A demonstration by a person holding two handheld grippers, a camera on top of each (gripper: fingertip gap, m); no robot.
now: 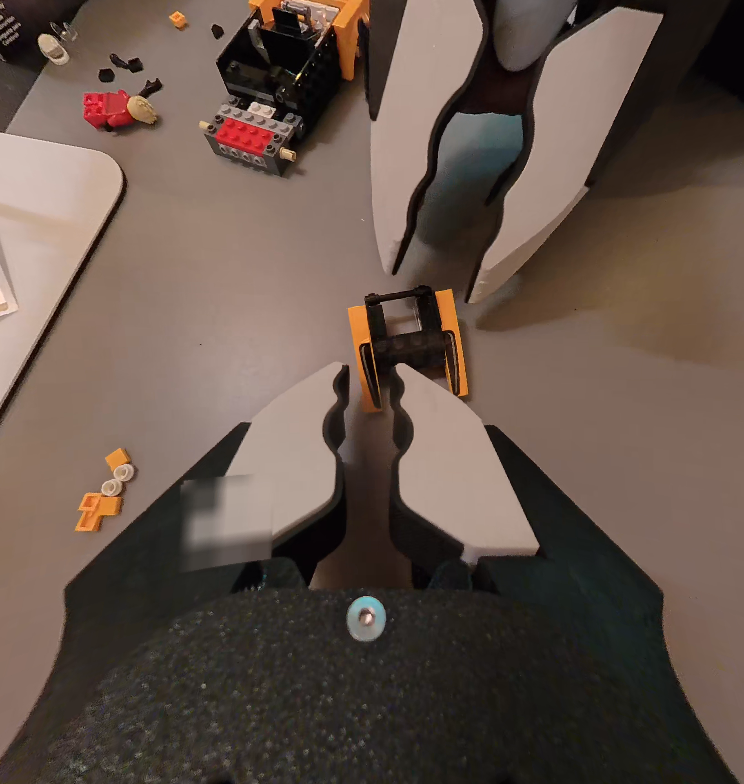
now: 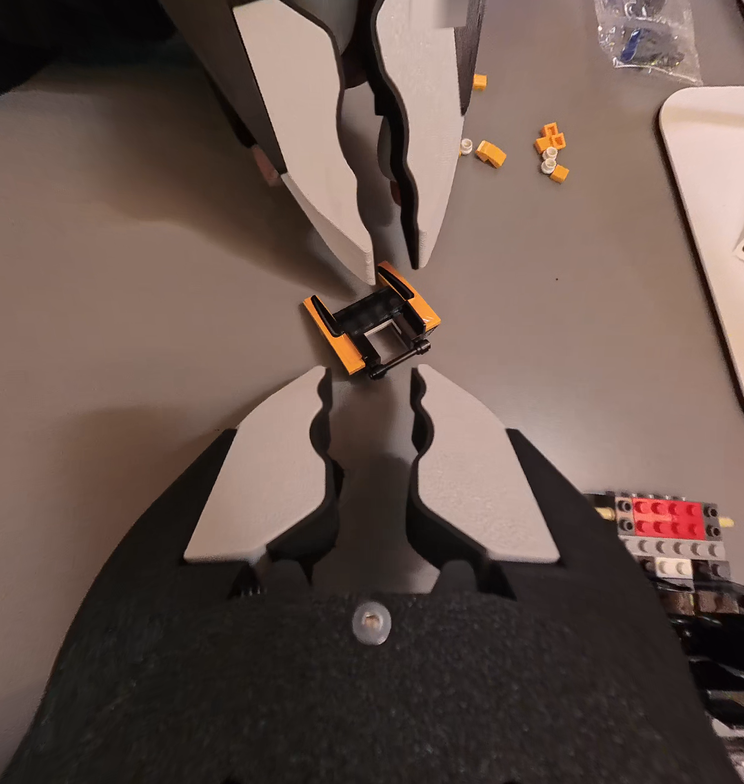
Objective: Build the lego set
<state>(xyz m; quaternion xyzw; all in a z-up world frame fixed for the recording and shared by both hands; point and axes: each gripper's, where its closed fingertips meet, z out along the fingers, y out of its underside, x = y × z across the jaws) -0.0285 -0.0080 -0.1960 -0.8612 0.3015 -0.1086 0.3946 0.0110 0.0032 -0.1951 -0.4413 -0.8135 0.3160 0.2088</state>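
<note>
A small orange-and-black sub-assembly (image 1: 408,343) with a black bar at one end lies flat on the grey table; it also shows in the right wrist view (image 2: 372,324). My left gripper (image 1: 370,373) is slightly open. Its fingertips straddle one orange side piece of the sub-assembly, with a thin gap showing, and it appears farther off in the right wrist view (image 2: 394,271). My right gripper (image 2: 370,373) is open and empty, its tips just short of the black bar end; it shows opposite in the left wrist view (image 1: 431,282).
A part-built black, orange and red vehicle (image 1: 277,85) stands at the far left, close beside my right gripper (image 2: 667,534). Nearby are a red minifigure (image 1: 115,108), loose orange and white bits (image 1: 107,488) (image 2: 550,148), a white tray (image 1: 43,203) (image 2: 722,212) and a bag of parts (image 2: 645,38). Spacing between my two grippers at the tips: around 5 cm.
</note>
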